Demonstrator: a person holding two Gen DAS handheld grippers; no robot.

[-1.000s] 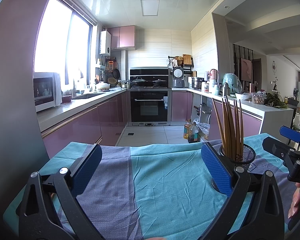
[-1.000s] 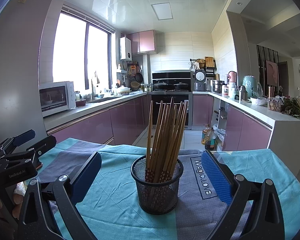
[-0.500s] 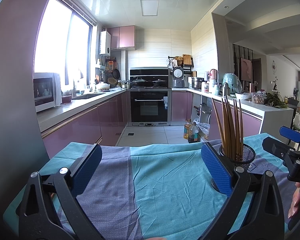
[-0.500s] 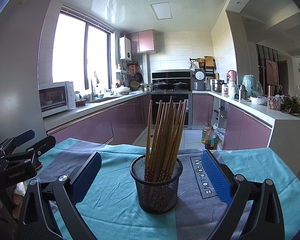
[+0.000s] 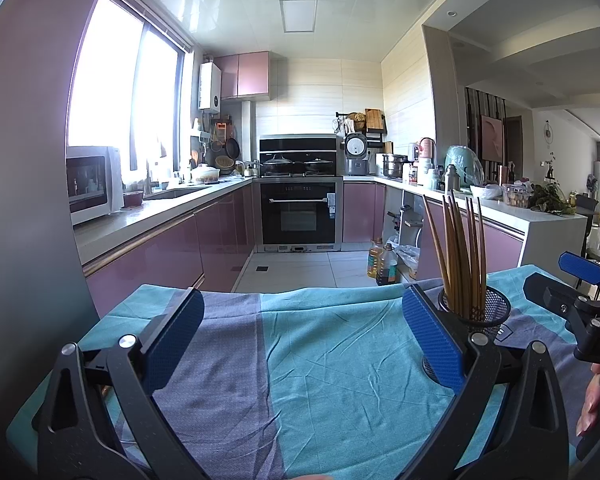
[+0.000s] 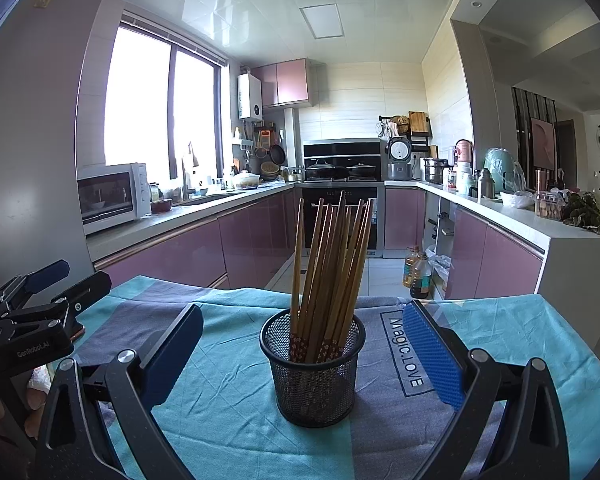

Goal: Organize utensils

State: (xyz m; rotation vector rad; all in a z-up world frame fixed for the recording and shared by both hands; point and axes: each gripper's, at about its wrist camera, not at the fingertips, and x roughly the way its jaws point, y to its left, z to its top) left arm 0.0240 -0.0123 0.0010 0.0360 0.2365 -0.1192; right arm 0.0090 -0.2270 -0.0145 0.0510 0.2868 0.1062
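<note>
Nearest to me, my right gripper [image 6: 300, 354] stands wide and holds nothing; my left gripper [image 5: 302, 334] is also wide and empty, above the bare tablecloth [image 5: 332, 364]. Between the right gripper's blue pads [image 6: 430, 354], but not touching them, stands a black mesh cup [image 6: 314, 376] on the cloth, near the far edge of the tabletop. In it is a bundle of brown wooden chopsticks [image 6: 332, 264], upright and leaning a little apart, their lower ends with a red flower pattern. Behind is the kitchen counter [image 6: 172, 224].
</note>
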